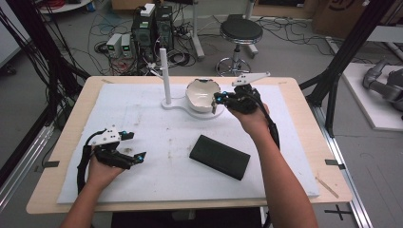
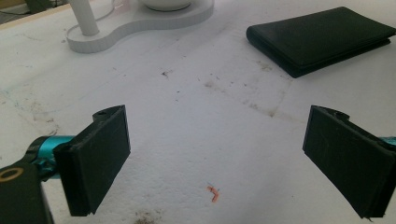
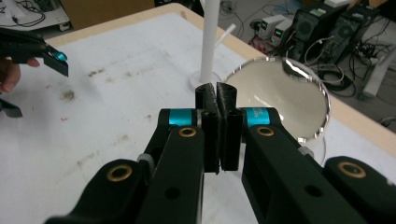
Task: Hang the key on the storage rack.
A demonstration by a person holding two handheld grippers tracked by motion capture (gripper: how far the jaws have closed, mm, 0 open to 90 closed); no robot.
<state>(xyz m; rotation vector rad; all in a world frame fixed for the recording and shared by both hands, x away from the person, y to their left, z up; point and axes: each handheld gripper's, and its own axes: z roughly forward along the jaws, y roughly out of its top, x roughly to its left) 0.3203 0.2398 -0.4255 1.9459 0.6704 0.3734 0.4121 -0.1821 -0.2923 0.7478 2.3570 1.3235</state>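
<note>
Right claw (image 3: 218,100) is fully closed, its two black pads pressed flat together with nothing visibly between them. It is raised at the rim of the white bowl (image 1: 202,95), on the bowl's right side in the high view; whether it touches the rim cannot be told. That bowl sits tilted on a white stand (image 1: 183,105) beside an upright white post (image 1: 165,76). Left claw (image 1: 132,146) hovers low over the white surface (image 1: 157,137), well left of the bowl, spread wide and empty. Between the two hands, nearer than the bowl, lies a black folded cloth (image 1: 220,156).
</note>
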